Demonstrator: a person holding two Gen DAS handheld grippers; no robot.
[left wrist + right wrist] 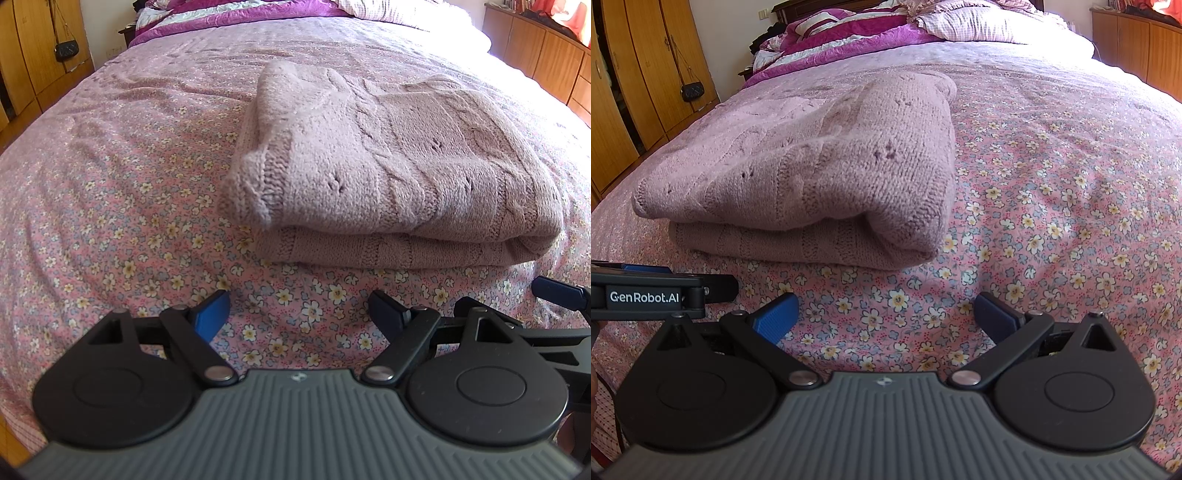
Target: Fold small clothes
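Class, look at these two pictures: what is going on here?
A person holds two grippers over a floral pink bedsheet. A mauve cable-knit sweater lies folded on it. The left gripper and the right gripper are both open, empty, and short of the sweater; neither touches it.

Bed (pixel 122 192) covered by pink floral sheet, wrinkled; one folded mauve cable-knit sweater (pixel 388 177) lies flat on it in stacked layers, purple-and-white bedding (pixel 849 33) piled at the far end.
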